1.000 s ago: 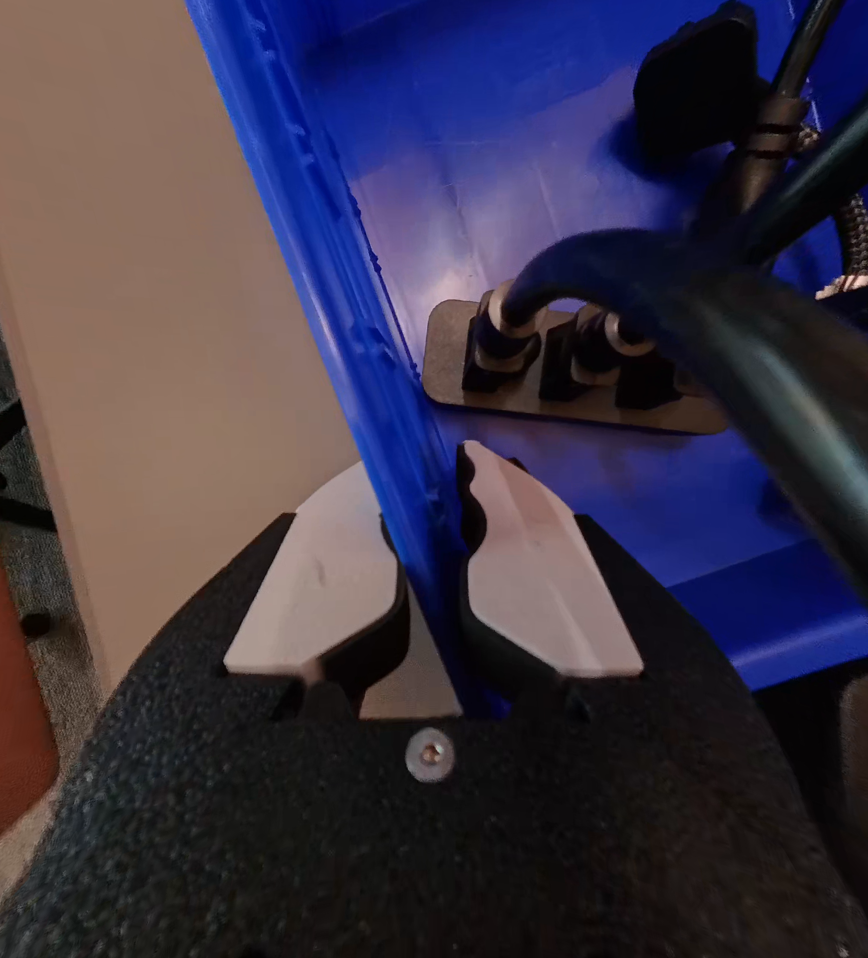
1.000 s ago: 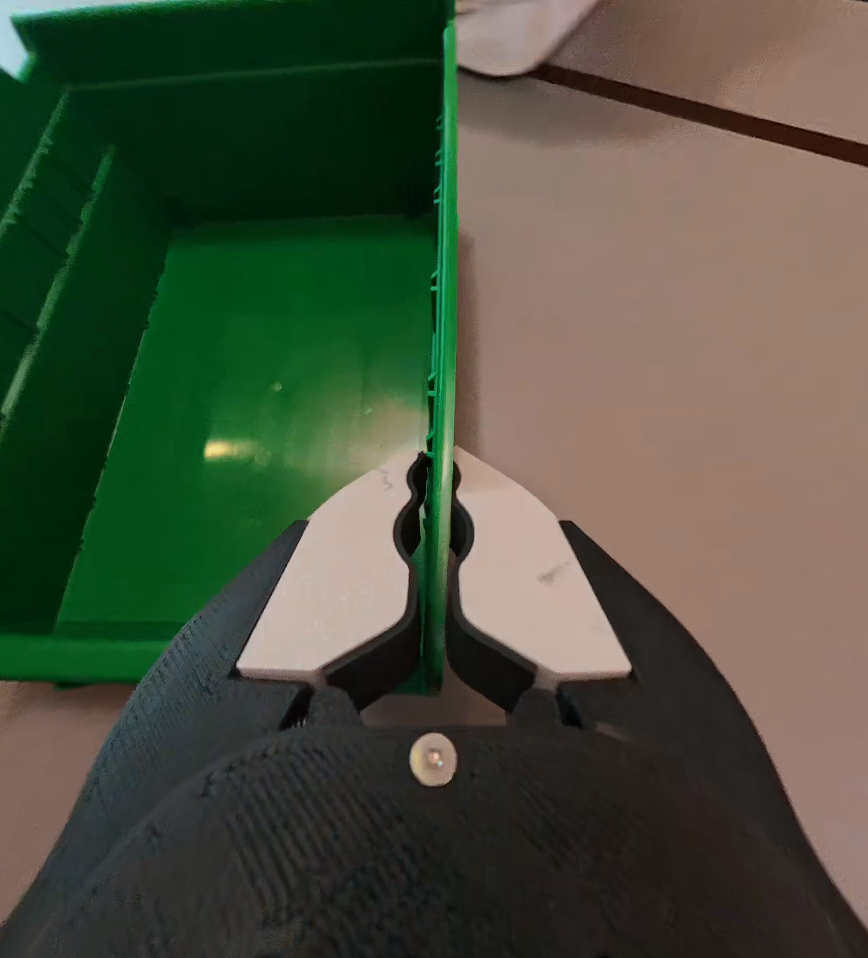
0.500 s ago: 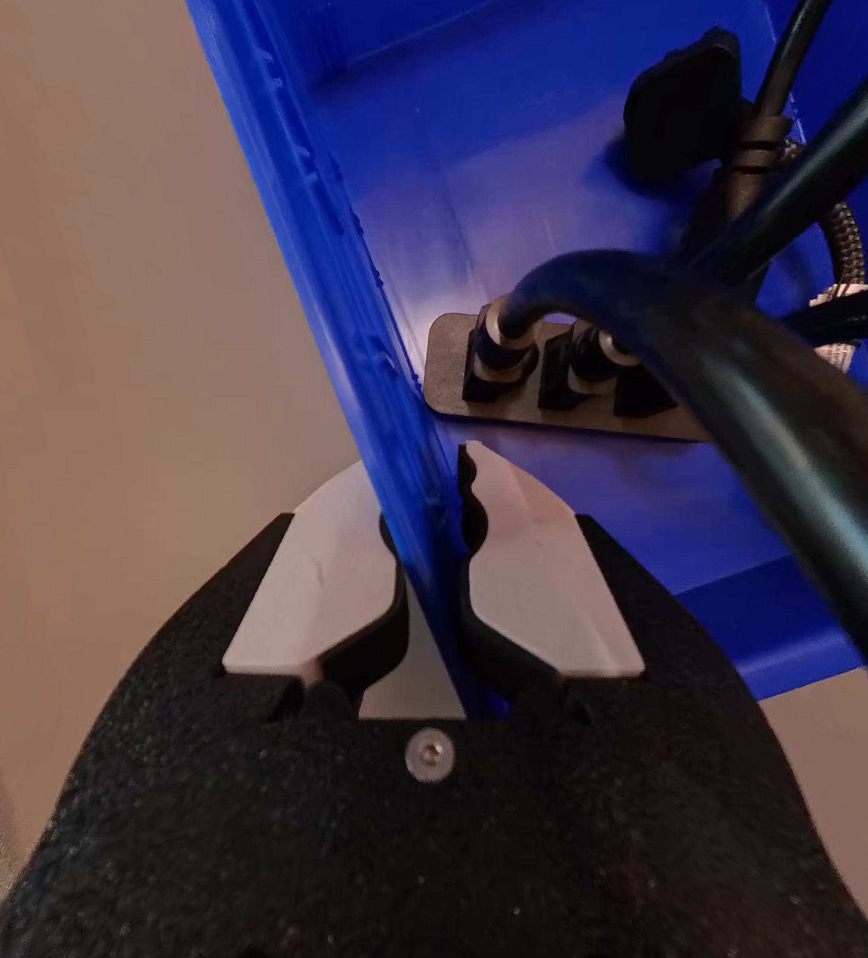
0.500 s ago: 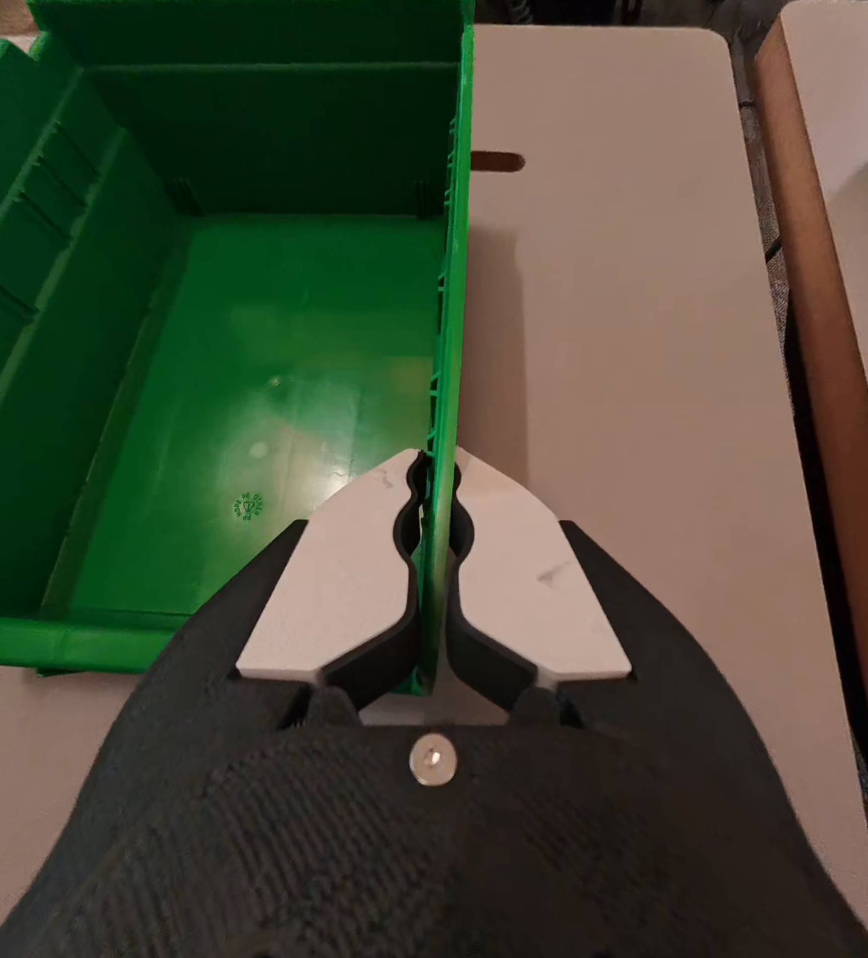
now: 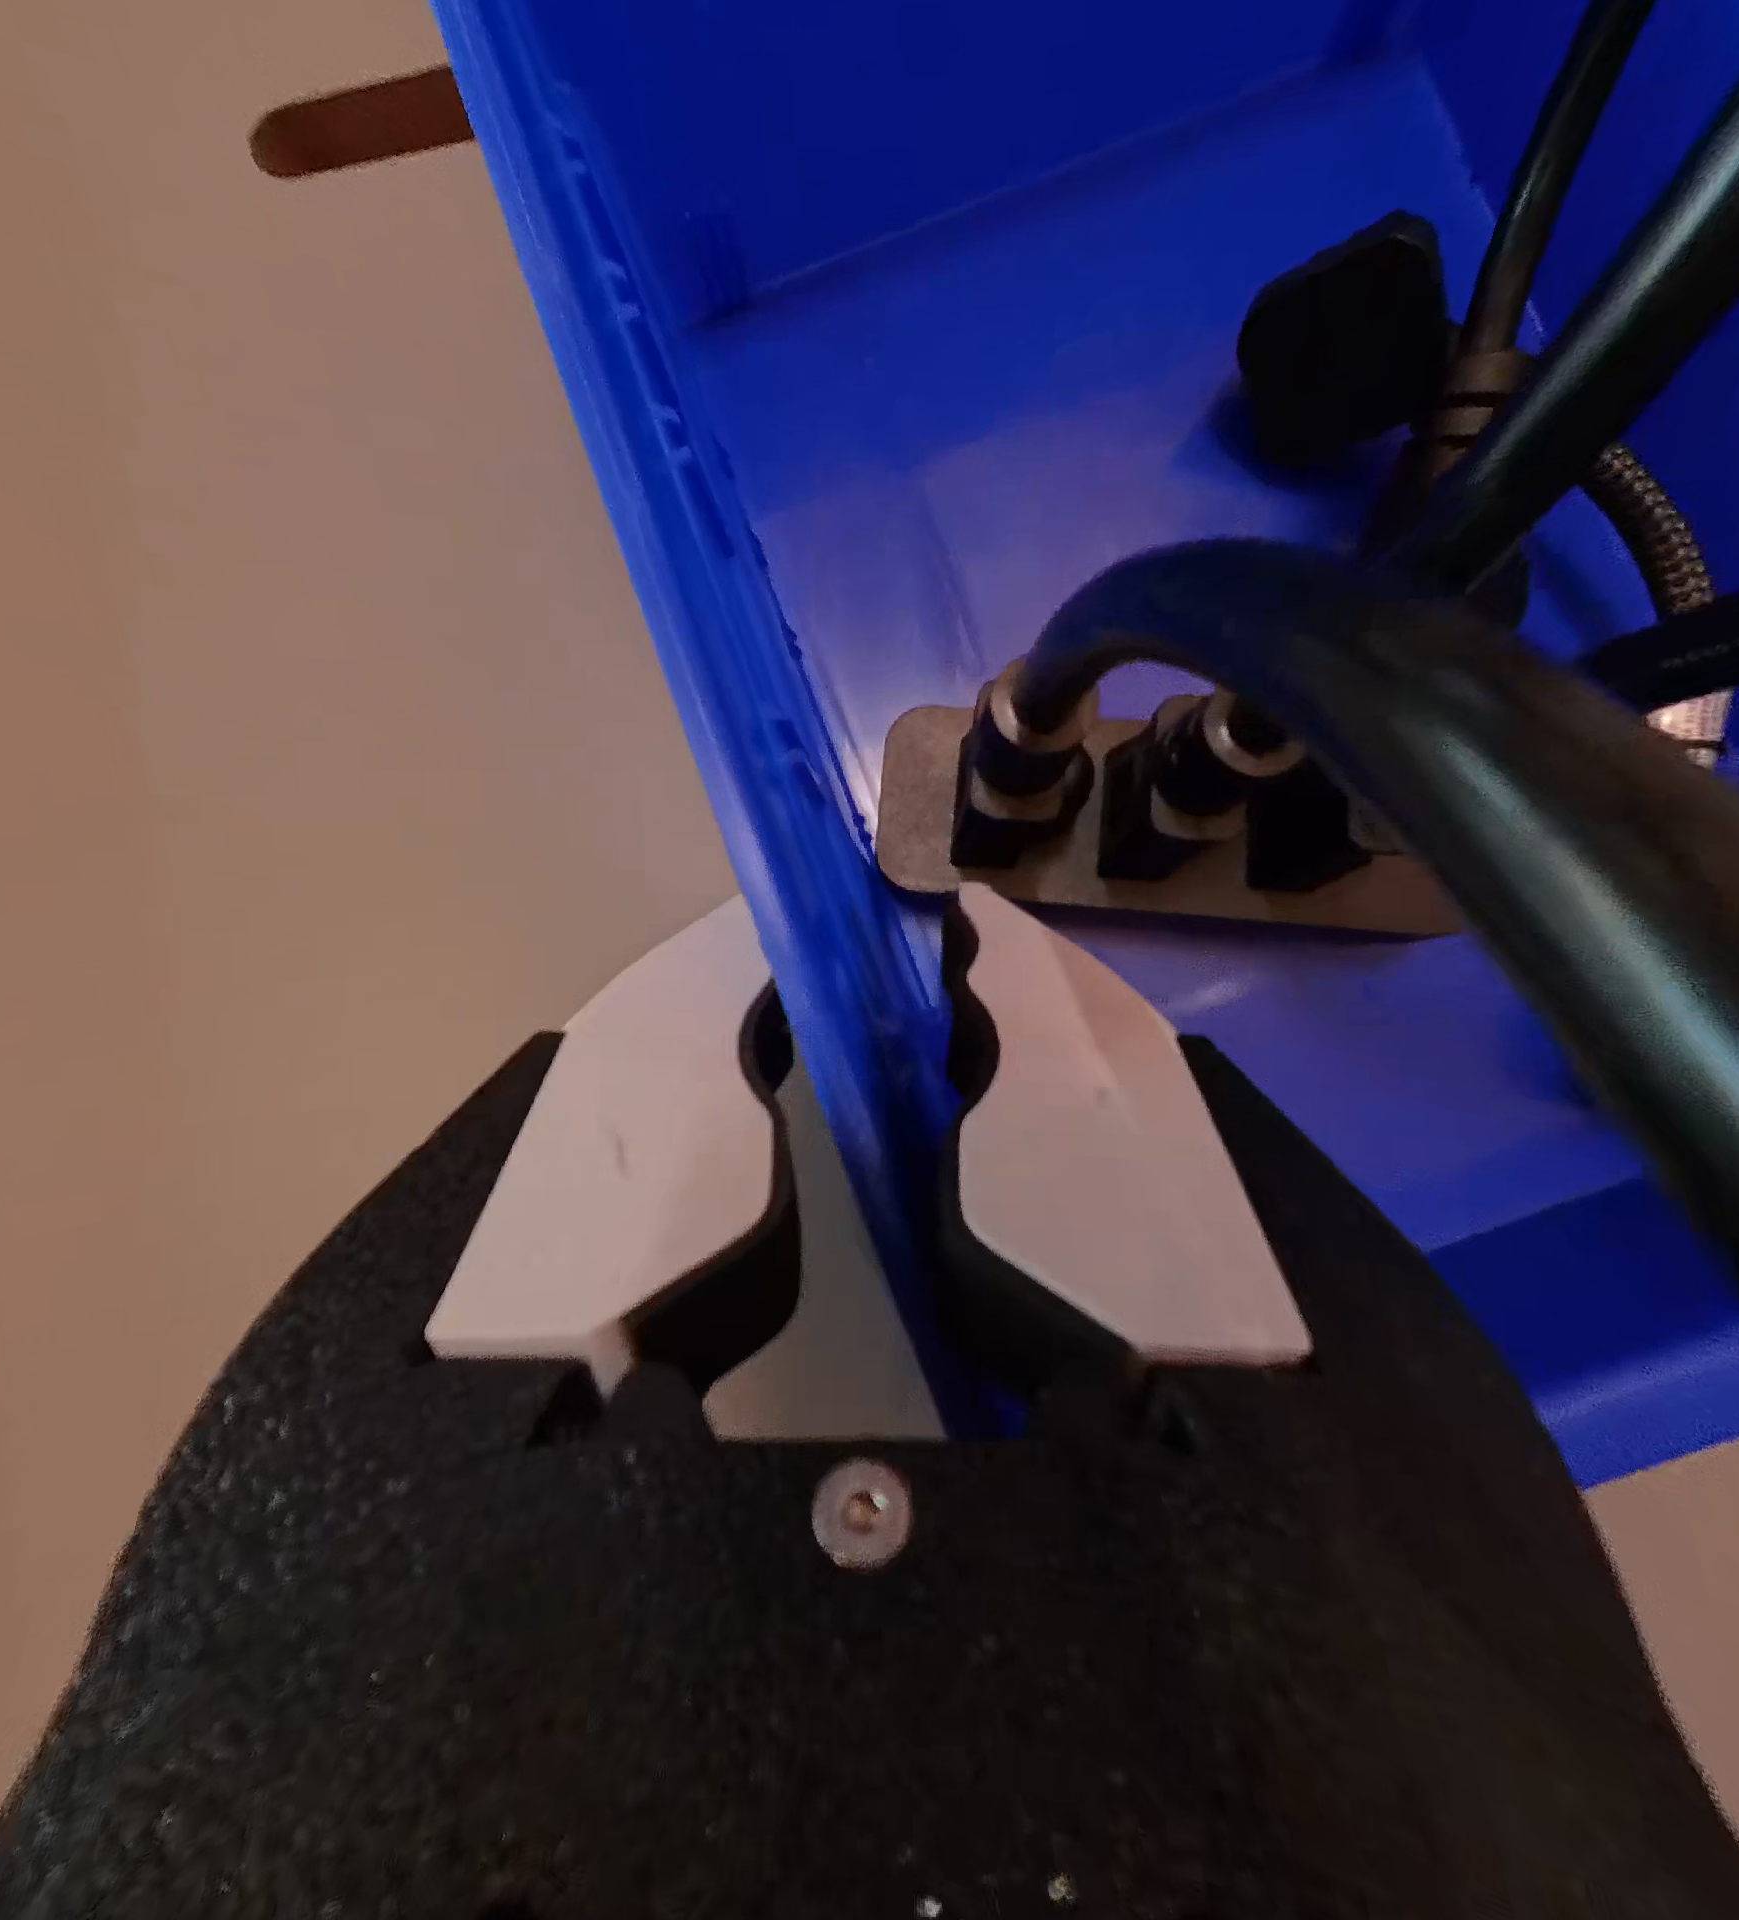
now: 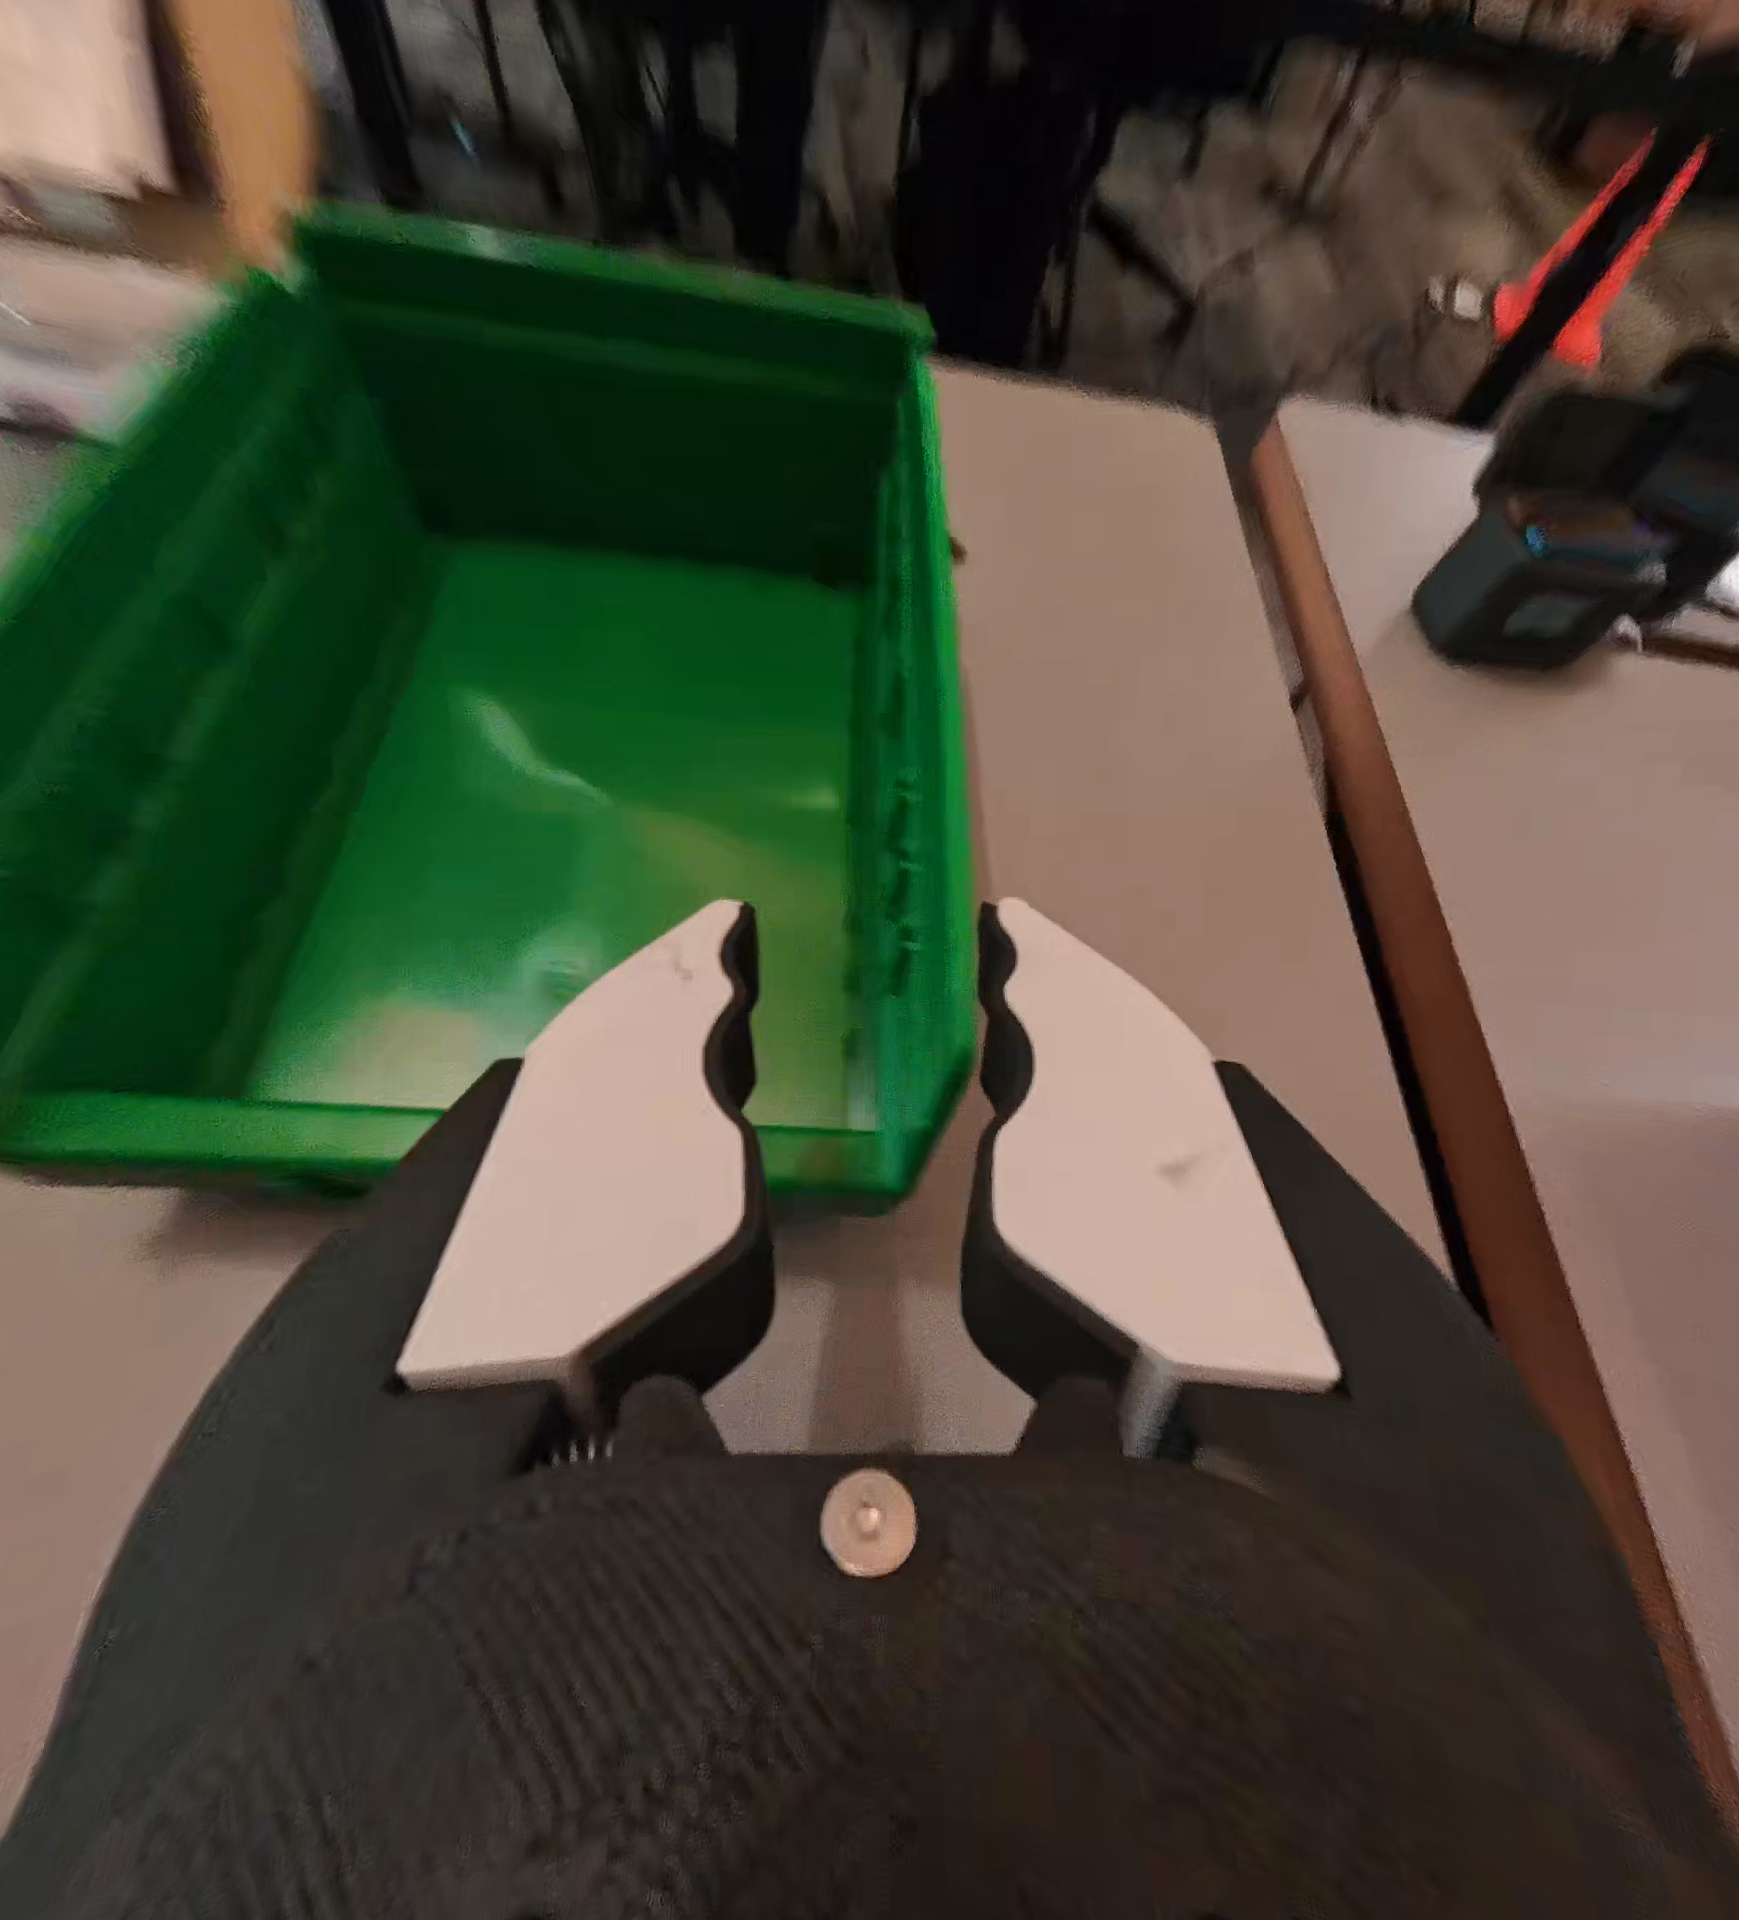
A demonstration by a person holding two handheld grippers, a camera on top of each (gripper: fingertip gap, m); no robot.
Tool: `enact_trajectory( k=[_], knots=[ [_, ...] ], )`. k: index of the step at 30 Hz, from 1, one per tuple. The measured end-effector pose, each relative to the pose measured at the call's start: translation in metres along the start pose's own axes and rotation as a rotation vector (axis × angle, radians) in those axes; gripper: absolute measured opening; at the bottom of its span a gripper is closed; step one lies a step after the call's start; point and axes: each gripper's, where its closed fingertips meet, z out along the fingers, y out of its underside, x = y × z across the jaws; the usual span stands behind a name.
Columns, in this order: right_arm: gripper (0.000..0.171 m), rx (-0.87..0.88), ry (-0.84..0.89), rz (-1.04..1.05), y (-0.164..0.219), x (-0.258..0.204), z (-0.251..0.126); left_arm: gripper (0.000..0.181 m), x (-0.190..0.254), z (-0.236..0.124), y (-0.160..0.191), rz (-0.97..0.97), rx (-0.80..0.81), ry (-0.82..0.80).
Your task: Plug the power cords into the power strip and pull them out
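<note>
Left gripper (image 5: pixel 860 1023) straddles blue bin wall (image 5: pixel 740 665); right gripper (image 6: pixel 867 1023) gapes empty

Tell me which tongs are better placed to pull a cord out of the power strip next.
Probably the right tongs: they are open and hold nothing, above the green bin. The left tongs straddle the blue bin's wall, beside the power strip.

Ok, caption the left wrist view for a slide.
Left gripper clamped on the blue bin wall; inside, a black power strip with cords plugged in.
</note>
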Motion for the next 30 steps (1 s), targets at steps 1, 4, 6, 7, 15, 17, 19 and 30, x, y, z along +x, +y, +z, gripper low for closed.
enact_trajectory(
  k=[1,4,6,7,15,17,19,30],
  knots=[
    [0.044,0.061,-0.050,0.008,-0.010,-0.017,-0.015,0.027,-0.001,0.000,-0.001,0.018,0.009,-0.018],
    [0.052,0.181,-0.327,-0.046,-0.024,-0.096,-0.055,0.044,-0.005,0.003,0.000,0.075,-0.026,-0.057],
    [0.052,0.213,-0.489,-0.109,-0.021,-0.142,-0.073,0.056,-0.003,0.000,0.005,0.185,-0.095,-0.034],
    [0.052,0.217,-0.555,-0.130,-0.018,-0.158,-0.080,0.066,-0.001,-0.003,0.004,0.240,-0.109,-0.024],
    [0.047,0.179,-0.728,-0.138,-0.006,-0.187,-0.086,0.080,-0.001,-0.035,0.004,0.538,-0.259,-0.082],
    [0.046,0.164,-0.735,-0.163,-0.001,-0.190,-0.085,0.072,-0.003,-0.038,0.003,0.525,-0.290,-0.130],
    [0.046,0.145,-0.727,-0.182,0.002,-0.191,-0.083,0.071,-0.002,-0.038,0.008,0.513,-0.337,-0.152],
    [0.045,0.090,-0.793,-0.293,0.020,-0.209,-0.081,0.077,0.049,-0.050,-0.016,0.805,-0.144,-0.092]
  ],
)
